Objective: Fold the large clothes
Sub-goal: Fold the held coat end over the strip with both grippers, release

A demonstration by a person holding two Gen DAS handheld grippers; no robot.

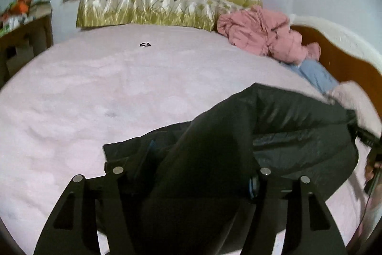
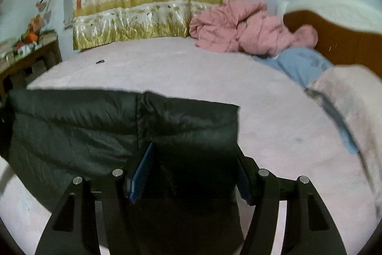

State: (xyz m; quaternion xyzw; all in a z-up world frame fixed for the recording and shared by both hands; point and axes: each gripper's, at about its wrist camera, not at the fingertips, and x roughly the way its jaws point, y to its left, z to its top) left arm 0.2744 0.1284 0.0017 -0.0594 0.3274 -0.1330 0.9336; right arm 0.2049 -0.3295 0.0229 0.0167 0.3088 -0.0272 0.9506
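Landmark: the bed (image 1: pixel 100 92), covered in a pale pink sheet; every place below is given from it.

Task's thing: a black padded jacket (image 2: pixel 78 126), held up over the near part of the bed, close to the person's edge, with its lower portion appearing to touch the sheet.

Long axis: the jacket's top edge runs across the bed, side to side between the two tools, not toward the headboard (image 1: pixel 334 49).

Way it lies from the tongs: the cloth begins right at both sets of fingers and spreads forward and inward from each.

Nearer hand: neither, as I judge it; each tool has an end of the garment.

Left gripper (image 1: pixel 191 173): fingers set fairly wide, with a thick fold of jacket filling the gap between them; it looks clamped on that bunch, though the contact itself is dark.

Right gripper (image 2: pixel 191 171): fingers likewise apart around a wad of the jacket's edge, blue pads (image 2: pixel 140 173) showing on the inner faces; gripping the cloth, by the look of it.

Step in hand: my guess is that the jacket is being carried or spread between the two tools before a fold is laid.

What the move turns on: keeping the top edge taut and level across the bed.

Elsewhere on the bed: a crumpled pink garment (image 1: pixel 265 35) and a blue one (image 1: pixel 315 75) lie toward the headboard corner, well apart from the jacket; a small black hair tie (image 1: pixel 145 44) sits mid-bed, farther out.
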